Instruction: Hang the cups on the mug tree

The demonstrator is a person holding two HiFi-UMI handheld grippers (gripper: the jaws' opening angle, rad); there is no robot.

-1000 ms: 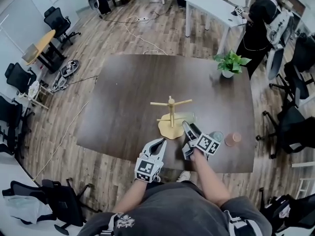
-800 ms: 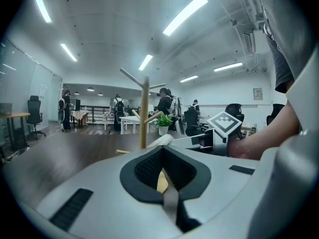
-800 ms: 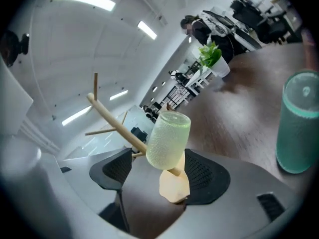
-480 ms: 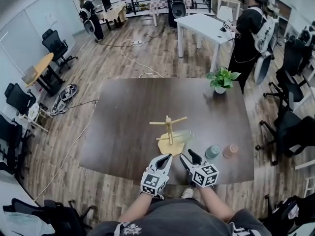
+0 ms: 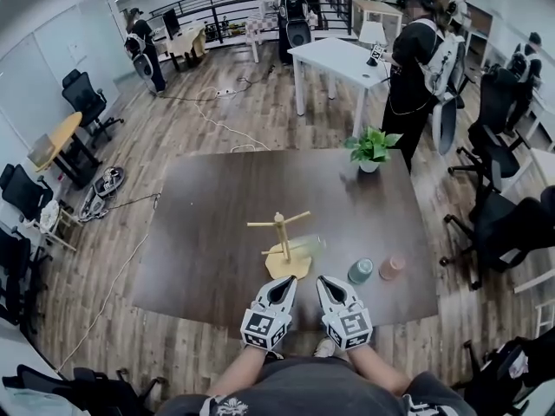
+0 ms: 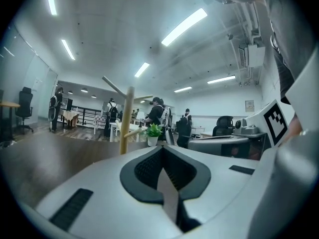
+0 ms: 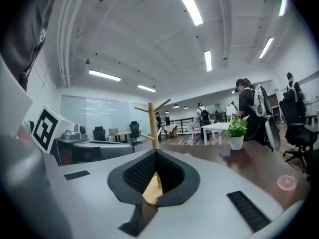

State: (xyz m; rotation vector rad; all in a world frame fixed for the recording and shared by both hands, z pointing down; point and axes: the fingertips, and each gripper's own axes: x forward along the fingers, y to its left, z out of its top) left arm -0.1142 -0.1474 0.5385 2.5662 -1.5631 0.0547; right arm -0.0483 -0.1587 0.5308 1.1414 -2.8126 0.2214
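The wooden mug tree [image 5: 280, 235] stands on the dark table [image 5: 208, 224] in front of me. A pale clear cup [image 5: 307, 246] appears to hang from its lower right peg. A teal cup [image 5: 360, 271] and a pink cup [image 5: 392, 267] stand to the right of the tree. My left gripper [image 5: 288, 282] is shut and empty at the near table edge. My right gripper [image 5: 323, 281] is beside it; its jaws have just been closing, nothing is between them, and it is shut. The tree [image 6: 125, 119] shows beyond the left jaws and the tree [image 7: 152, 123] beyond the right jaws.
A potted plant [image 5: 371, 149] stands at the table's far right. A white table [image 5: 342, 59] and people with backpacks stand beyond it. Office chairs [image 5: 499, 224] line the right side, and cables lie on the wooden floor at the left.
My right gripper has drawn back from the tree to the near edge, rolled upright and shut. The clear cup stays at the tree. The left gripper has shifted slightly.
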